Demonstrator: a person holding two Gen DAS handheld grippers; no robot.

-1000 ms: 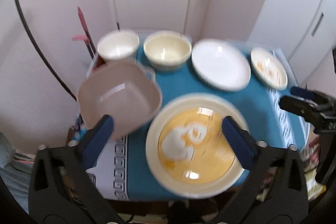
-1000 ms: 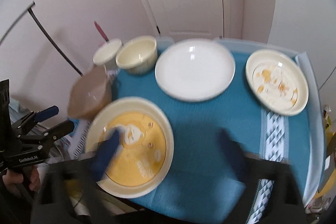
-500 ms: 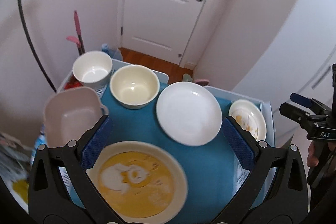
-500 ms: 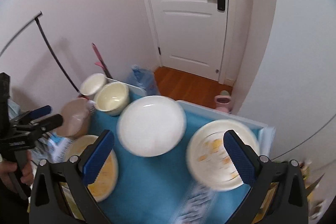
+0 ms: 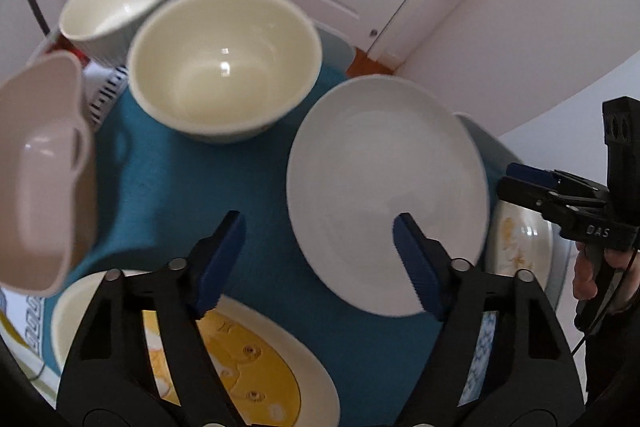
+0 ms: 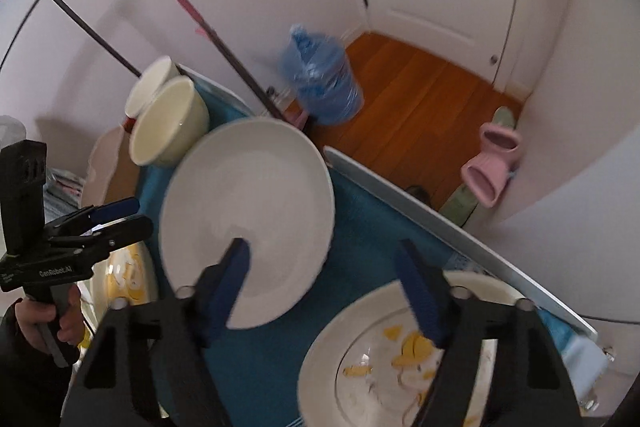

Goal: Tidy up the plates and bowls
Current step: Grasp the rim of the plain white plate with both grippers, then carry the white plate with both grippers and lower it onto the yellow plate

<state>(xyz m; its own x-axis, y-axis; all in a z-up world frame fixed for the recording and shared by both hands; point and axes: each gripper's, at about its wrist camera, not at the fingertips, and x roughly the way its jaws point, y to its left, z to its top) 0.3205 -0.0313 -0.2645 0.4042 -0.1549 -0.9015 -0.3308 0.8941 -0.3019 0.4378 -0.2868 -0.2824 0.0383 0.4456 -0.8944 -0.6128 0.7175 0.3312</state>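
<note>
Left wrist: white plate (image 5: 384,187) lies flat, apparently; round.

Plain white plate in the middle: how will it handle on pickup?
The white plate looks glazed and glossy, so probably slippery under the pads. Its shallow rim lies low on the blue cloth, likely hard to get under. Looks ceramic: rigid, probably chips if dropped.

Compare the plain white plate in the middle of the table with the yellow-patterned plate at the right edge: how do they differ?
The plain white plate has no decoration; the yellow-patterned plate bears scattered yellow motifs inside a thin ring. The white plate looks wider. The white plate sits mid-table beside the cream bowl; the patterned plate lies at the table's right edge, under the right claw. Both lie flat on the blue cloth, empty.
</note>
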